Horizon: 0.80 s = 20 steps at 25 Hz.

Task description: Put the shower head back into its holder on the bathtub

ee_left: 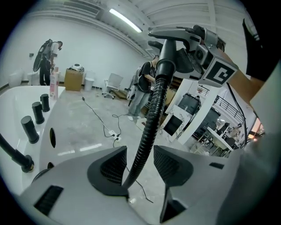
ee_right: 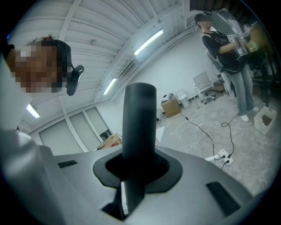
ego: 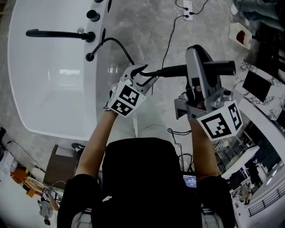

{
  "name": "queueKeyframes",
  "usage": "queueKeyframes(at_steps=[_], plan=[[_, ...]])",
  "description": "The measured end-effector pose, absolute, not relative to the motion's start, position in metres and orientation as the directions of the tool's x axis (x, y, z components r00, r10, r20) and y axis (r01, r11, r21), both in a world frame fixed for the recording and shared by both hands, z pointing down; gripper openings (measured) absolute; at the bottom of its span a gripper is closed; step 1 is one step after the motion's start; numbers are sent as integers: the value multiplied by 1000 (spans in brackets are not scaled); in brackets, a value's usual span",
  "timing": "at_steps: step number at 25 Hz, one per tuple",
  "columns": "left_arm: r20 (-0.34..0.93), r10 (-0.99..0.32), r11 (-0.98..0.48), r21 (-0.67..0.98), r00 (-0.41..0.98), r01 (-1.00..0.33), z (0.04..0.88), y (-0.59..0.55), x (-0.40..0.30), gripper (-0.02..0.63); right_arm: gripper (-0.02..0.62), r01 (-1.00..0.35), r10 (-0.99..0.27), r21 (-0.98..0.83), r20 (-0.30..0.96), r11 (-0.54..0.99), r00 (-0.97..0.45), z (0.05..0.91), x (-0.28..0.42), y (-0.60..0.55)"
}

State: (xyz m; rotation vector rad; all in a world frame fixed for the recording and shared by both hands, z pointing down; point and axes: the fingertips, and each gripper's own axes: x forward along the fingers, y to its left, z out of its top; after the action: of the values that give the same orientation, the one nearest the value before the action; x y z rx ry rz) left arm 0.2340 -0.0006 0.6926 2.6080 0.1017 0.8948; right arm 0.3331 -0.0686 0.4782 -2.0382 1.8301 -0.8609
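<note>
The black shower head (ego: 220, 67) lies level in front of me, with my right gripper (ego: 197, 67) shut on its handle (ee_right: 139, 118). Its ribbed black hose (ego: 116, 43) arcs from the white bathtub's rim (ego: 100, 80) to my left gripper (ego: 142, 73). In the left gripper view the hose (ee_left: 147, 132) runs up between the jaws of the left gripper (ee_left: 140, 162), which is open, and neither pad presses on it. Above it the shower head (ee_left: 169, 48) shows in the right gripper (ee_left: 193, 41). A dark oval opening (ego: 103, 34) sits in the tub rim beside the hose's base.
A black spout (ego: 58, 34) and black knobs (ego: 93, 15) stand on the tub's deck. Cables and a power strip (ego: 188, 9) lie on the marble floor. A cardboard box (ego: 240, 34) and marble-topped units (ego: 262, 89) are at the right. People stand in the background.
</note>
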Motion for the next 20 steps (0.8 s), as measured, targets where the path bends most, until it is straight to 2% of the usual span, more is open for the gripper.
queueKeyframes(at_steps=[9, 14, 18, 20], plan=[[630, 187, -935, 349, 754, -59, 708, 1, 238, 153, 80, -771, -971, -610, 237, -181, 41, 486, 344, -60], [640, 192, -933, 354, 744, -63, 718, 3, 238, 153, 80, -752, -972, -631, 228, -190, 54, 487, 353, -59], [656, 187, -939, 339, 731, -64, 721, 3, 241, 85, 80, -745, -970, -635, 235, -205, 67, 493, 360, -55], [658, 181, -941, 332, 731, -65, 721, 2, 241, 75, 80, -730, -968, -648, 238, -218, 79, 497, 365, -52]])
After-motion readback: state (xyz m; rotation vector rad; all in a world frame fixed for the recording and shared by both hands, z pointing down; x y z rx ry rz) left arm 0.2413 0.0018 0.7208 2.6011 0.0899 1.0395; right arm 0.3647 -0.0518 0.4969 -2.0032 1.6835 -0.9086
